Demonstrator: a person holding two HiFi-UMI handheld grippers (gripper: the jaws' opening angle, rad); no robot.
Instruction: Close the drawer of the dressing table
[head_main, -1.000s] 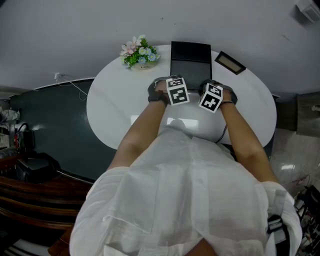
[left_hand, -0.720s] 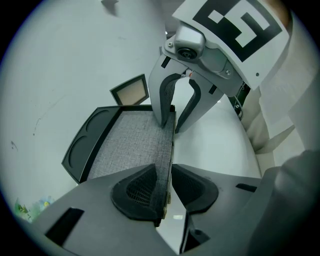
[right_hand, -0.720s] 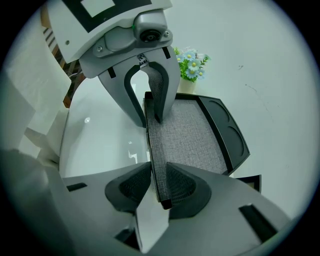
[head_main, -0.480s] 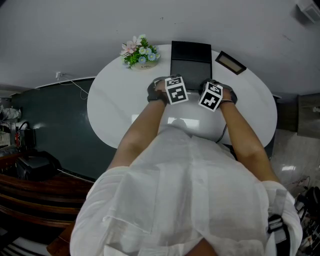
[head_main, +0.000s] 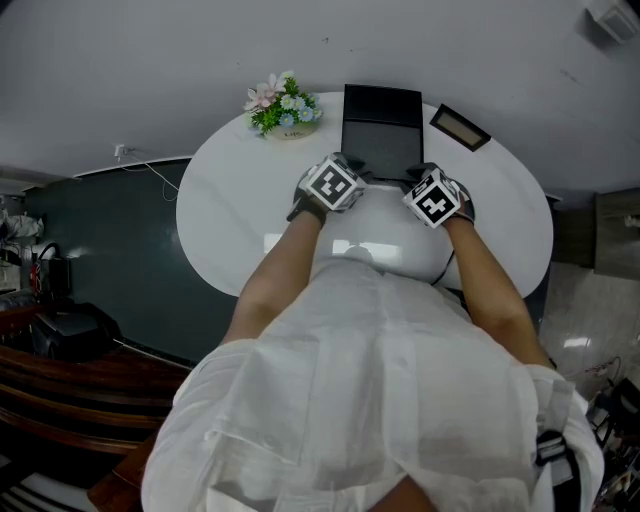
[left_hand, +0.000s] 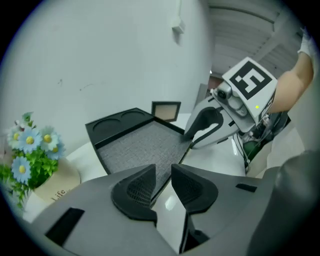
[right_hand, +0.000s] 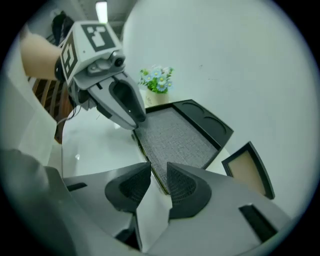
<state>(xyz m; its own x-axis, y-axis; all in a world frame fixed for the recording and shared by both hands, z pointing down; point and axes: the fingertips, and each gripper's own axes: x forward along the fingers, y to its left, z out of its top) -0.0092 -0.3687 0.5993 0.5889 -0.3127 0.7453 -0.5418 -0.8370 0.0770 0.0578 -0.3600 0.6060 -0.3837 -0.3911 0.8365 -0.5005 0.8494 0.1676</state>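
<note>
Tray (head_main: 380, 140): lined in grey | left gripper (left_hand: 162, 172), right gripper (right_hand: 158, 170): jaws held narrowly parted, nothing clamped | both rolled since earlier frame

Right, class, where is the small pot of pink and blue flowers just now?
In the head view the flower pot stands at the far edge of the white oval table, just left of the black grey-lined tray.
</note>
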